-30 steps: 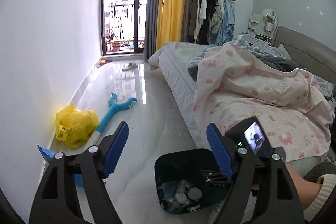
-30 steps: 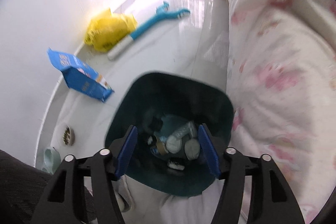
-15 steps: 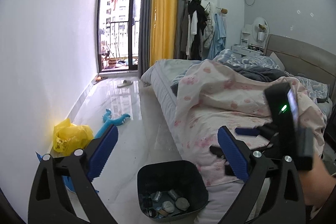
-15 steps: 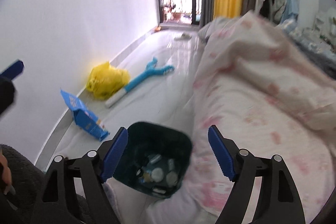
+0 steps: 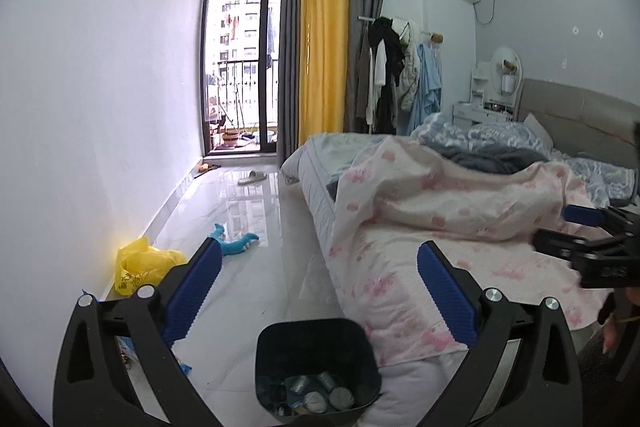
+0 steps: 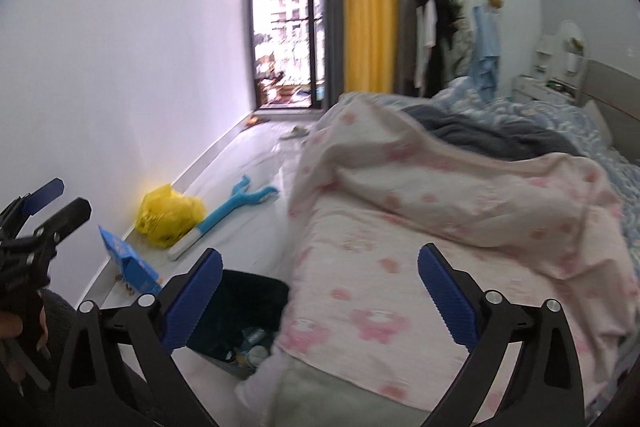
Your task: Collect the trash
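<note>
— Where's the bin [image 5: 318,367]?
— On the floor against the bed [image 5: 440,227], cans inside.
— The step?
— Between pickups, I'd judge — next calls for reaching the blue box [image 6: 128,263] or yellow bag [image 6: 168,215].
— Grippers?
— Left gripper [image 5: 318,285] and right gripper [image 6: 320,285] both gape wide, empty.

- Your open floor [image 5: 256,227] lane runs between the white wall [image 5: 120,107] and the bed [image 5: 440,227].
- The dark bin [image 5: 316,359] sits against the bed's edge, its mouth uncovered.
- Along the wall, a yellow bag [image 6: 168,213], blue box [image 6: 128,263] and blue brush [image 6: 232,207] narrow your lane.
</note>
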Motion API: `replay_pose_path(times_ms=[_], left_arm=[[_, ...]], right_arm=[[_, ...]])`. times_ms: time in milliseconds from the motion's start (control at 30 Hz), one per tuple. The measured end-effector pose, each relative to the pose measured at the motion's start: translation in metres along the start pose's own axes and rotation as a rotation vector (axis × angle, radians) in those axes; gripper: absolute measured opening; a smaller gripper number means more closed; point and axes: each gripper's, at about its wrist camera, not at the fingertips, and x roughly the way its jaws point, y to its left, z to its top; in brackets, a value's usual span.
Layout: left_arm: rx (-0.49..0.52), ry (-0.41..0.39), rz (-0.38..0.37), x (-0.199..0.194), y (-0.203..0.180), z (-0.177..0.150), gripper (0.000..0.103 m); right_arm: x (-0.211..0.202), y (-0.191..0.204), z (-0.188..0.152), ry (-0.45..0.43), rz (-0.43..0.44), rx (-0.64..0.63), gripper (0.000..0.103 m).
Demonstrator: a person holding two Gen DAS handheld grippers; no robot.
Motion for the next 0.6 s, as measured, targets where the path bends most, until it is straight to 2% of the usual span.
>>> replay_pose_path(times_ms=[133, 267, 600], left_arm=[[0.029, -0.022, -0.005, -0.012, -0.009, 0.007, 0.100], [0.073, -0.024, -0.004, -0.017, -0.020, -0.002, 0.100], [0.062, -0.056, -0.045, -0.018, -0.040, -0.025, 0.100]], right_arm=[[-0.035, -0.028, -0.007, -0.055, -0.061, 0.022, 0.100], [-0.056, -0.054, -0.019, -0.083, -0.081, 0.066, 0.100], [-0.087, -0.080, -0.051, -0.114, -0.151, 0.059, 0.100]])
